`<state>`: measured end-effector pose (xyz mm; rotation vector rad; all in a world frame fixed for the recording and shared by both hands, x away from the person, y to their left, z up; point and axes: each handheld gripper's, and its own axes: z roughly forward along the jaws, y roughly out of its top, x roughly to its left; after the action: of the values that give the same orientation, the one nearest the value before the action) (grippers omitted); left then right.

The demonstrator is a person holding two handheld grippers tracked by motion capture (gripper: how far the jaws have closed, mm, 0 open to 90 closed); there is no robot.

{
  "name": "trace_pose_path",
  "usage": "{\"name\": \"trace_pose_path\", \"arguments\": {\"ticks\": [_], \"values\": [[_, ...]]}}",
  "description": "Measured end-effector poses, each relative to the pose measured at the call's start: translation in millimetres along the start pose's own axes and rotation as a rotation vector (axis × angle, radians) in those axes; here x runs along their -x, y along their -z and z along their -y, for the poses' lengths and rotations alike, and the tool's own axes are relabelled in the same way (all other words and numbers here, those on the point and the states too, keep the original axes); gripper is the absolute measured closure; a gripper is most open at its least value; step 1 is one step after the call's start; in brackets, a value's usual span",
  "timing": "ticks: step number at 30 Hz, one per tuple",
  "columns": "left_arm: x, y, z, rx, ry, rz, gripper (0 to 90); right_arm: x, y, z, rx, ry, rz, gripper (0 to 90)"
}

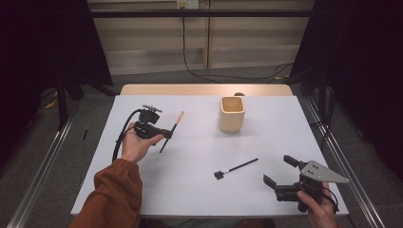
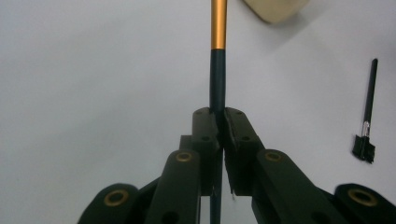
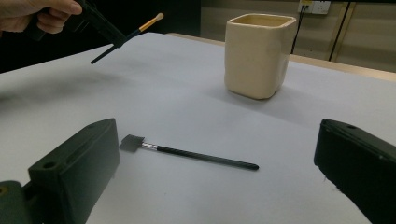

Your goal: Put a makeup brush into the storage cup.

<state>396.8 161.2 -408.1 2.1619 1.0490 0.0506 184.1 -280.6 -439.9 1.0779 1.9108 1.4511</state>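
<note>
- Left of the cream cup (image 1: 232, 114), the left claw (image 1: 167, 134) is clamped tight on a slim brush with a gold ferrule (image 1: 172, 129), holding it lifted off the table (image 1: 190, 180). The grip sits low on the dark handle, so most of the brush sticks out ahead of the pads; I judge it could pivot or slide if it bumps the cup's rim.
- At the cup's mouth, the brush comes in slanted; a low approach could strike the wall and push the cup, which stands free.
- Nearer the person than the cup, the flat black brush (image 1: 235, 168) lies loose on the table.
- Right of that brush, the right claw (image 1: 280, 170) hovers with its jaws wide and empty; a grab for so thin a handle could skid it away.
</note>
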Motion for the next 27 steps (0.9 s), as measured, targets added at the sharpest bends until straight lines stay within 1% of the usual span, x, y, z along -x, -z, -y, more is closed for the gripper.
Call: {"name": "trace_pose_path", "arguments": {"ticks": [3, 5, 10, 12, 15, 16, 18, 22, 24, 27], "values": [[-2.0, 4.4, 1.9, 0.051, 0.01, 0.017, 83.9, 0.1, -0.3, 0.2, -0.003, -0.001, 0.001, 0.0], [-1.4, 6.6, 3.2, 0.079, 0.001, -0.001, 83.9, 0.1, -0.5, 0.1, -0.003, -0.002, 0.002, 0.0], [-0.6, 13.4, 5.9, 0.159, -0.028, 0.007, 83.9, -0.1, -0.4, 0.1, -0.002, -0.001, 0.001, 0.0], [-0.8, 15.2, 6.9, 0.178, -0.025, 0.025, 83.8, -0.2, -0.5, 0.1, -0.002, 0.0, 0.001, 0.0], [0.3, 17.2, 10.5, 0.217, -0.022, 0.033, 83.8, -0.5, -0.2, -0.2, 0.001, -0.004, 0.002, 0.0], [0.5, 18.0, 11.8, 0.229, -0.031, 0.028, 83.8, -0.1, 0.0, -0.2, 0.003, 0.001, 0.003, 0.0], [1.5, 18.9, 14.4, 0.265, -0.033, 0.036, 83.8, 0.1, 0.2, -0.1, 0.002, -0.001, 0.004, 0.0], [3.6, 22.2, 17.5, 0.323, -0.052, 0.036, 83.8, -0.2, 0.2, -0.3, 0.004, 0.0, 0.002, 0.0], [4.8, 24.1, 18.1, 0.347, -0.048, 0.038, 83.8, -0.1, 0.2, -0.2, 0.003, 0.002, 0.002, 0.0], [5.7, 27.2, 19.4, 0.386, -0.059, 0.034, 83.8, 0.0, 0.2, -0.2, 0.004, 0.0, 0.003, 0.0]]}}
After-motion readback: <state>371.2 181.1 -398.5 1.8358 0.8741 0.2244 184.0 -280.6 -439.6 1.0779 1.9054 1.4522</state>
